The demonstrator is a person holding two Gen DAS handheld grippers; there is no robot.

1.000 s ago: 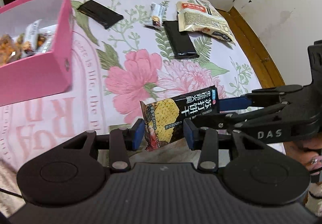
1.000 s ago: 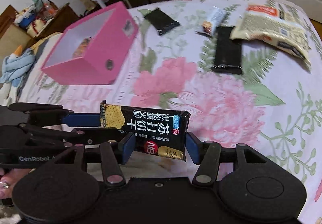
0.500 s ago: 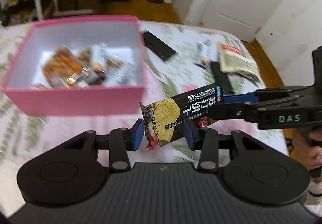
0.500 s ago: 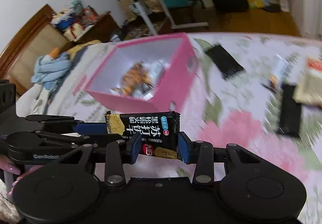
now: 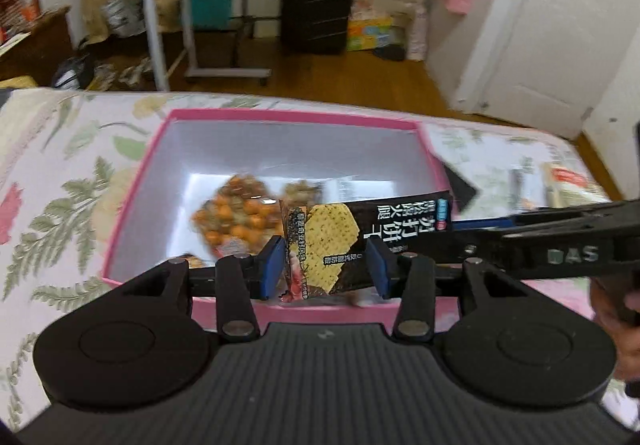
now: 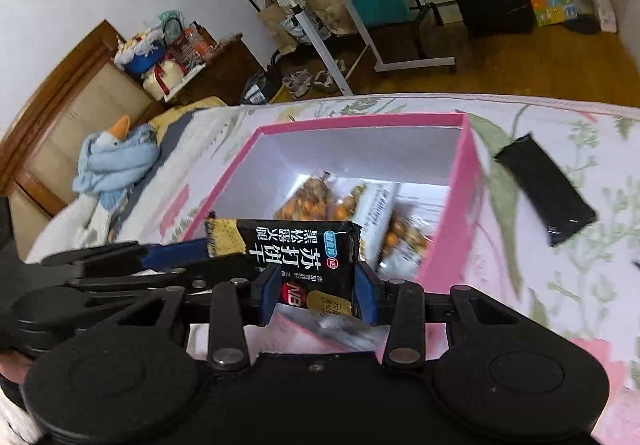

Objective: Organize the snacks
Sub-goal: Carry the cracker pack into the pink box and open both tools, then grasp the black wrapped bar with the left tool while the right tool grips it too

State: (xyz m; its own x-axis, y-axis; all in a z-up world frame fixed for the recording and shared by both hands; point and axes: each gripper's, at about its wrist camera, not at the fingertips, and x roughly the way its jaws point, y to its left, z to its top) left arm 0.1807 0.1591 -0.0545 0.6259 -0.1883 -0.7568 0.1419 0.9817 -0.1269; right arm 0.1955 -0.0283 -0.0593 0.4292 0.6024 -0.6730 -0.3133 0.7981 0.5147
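Left wrist, cracker packet (image 5: 356, 241) over pink box (image 5: 132, 201) rim (seemingly clear)

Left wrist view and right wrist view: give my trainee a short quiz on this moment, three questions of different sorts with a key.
1. True or false: the black cracker packet is pinched by both the left gripper and the right gripper.
2. What is the open pink cardboard box resting on? A bare floor; B floral bedspread; C wooden desk.
3. Fill in: the flat black wrapper lies ____ the box.

Key: 1 true. 2 B. 3 outside, on the bedspread beside it.
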